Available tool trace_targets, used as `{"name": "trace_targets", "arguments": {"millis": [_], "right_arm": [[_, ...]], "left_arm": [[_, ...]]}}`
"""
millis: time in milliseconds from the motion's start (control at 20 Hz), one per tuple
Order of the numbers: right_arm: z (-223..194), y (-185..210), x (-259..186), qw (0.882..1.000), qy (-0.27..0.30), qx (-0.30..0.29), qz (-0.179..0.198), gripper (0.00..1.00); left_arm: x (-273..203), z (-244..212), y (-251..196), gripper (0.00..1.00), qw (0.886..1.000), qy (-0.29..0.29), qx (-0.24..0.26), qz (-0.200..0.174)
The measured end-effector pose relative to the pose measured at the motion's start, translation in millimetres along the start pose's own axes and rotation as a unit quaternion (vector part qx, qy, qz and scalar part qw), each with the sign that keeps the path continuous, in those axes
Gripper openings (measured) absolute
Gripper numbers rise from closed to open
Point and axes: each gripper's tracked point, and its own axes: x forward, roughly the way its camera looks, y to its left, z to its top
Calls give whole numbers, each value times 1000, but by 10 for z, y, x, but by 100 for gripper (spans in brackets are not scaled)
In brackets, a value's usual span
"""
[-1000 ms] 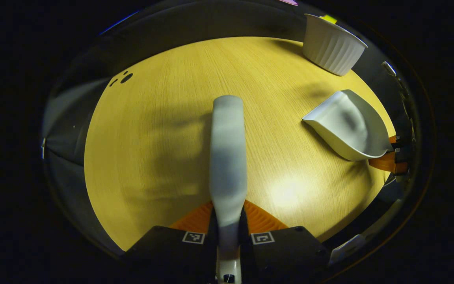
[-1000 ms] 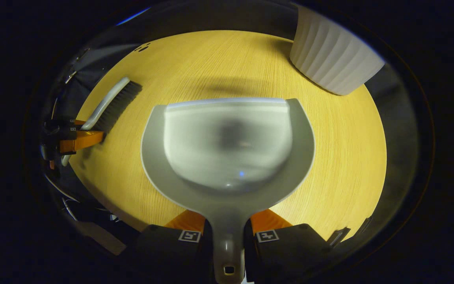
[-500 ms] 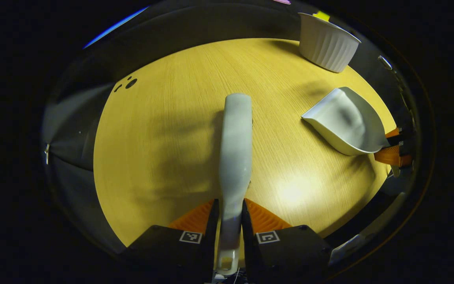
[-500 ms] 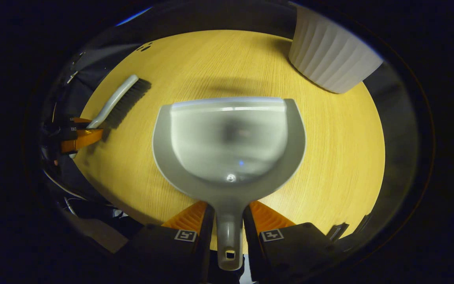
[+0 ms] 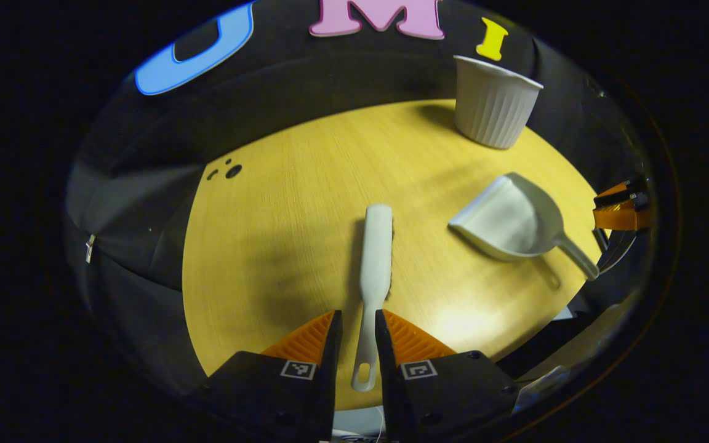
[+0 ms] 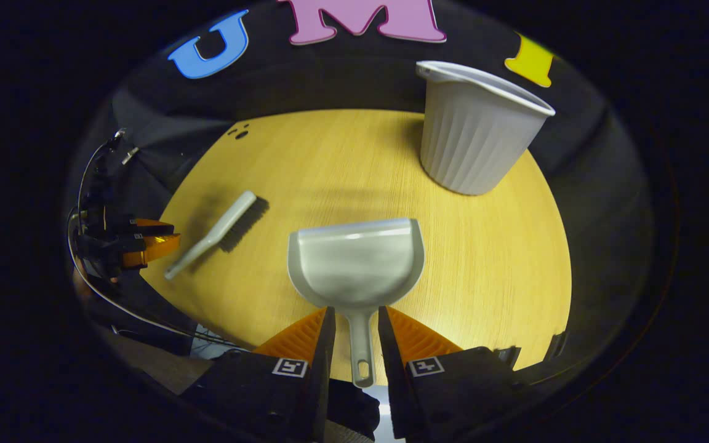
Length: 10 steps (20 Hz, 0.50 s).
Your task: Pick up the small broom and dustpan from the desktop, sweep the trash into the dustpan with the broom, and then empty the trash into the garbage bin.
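Table: round yellow top point(image 5: 280, 246), bin point(image 5: 493, 111) at far edge.
Left gripper view: left gripper point(image 5: 358, 332) open, holding nothing; broom point(image 5: 374, 271) handle points between its fingers.
Right gripper view: right gripper point(image 6: 354, 332) open, empty; dustpan point(image 6: 356, 264) handle lies between its fingers.

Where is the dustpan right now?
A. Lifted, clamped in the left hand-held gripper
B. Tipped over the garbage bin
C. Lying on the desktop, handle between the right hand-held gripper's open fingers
C: the dustpan lies flat on the desktop, its handle between the right hand-held gripper's spread fingers, untouched.
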Motion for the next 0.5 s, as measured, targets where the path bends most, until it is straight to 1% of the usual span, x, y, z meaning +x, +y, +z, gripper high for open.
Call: {"name": "trace_targets", "arguments": {"millis": [50, 100, 200, 250, 300, 350, 400, 450, 500], "right_arm": [[167, -9, -87, 999, -32, -5, -6, 44], [344, -22, -179, 998, -66, -11, -13, 44], [714, -9, -402, 990, -141, -19, -22, 45], [866, 25, -495, 984, -177, -23, -24, 44], [1005, 42, -612, 977, -211, -29, -28, 44], [1114, 38, -718, 969, -243, -38, -34, 44], [1242, 31, -831, 960, -273, -46, -41, 44], [1338, 58, -950, 952, -298, -52, -46, 44], [1410, 97, -1066, 945, -320, -56, -49, 44]], "left_arm": [[-96, 163, -13, 36, 999, -31, -10, -3], [-199, 326, -14, 31, 998, -64, -18, -5], [-447, 665, 0, 31, 991, -135, -26, -7], [-560, 818, -26, 35, 985, -169, -25, -11], [-670, 962, -45, 35, 980, -197, -22, -11], [-782, 1052, -71, 31, 975, -222, -21, -11], [-909, 1151, -97, 35, 969, -246, -23, -11], [-1033, 1253, -130, 31, 962, -270, -31, -15], [-1155, 1315, -183, 35, 955, -293, -42, -21]]}}
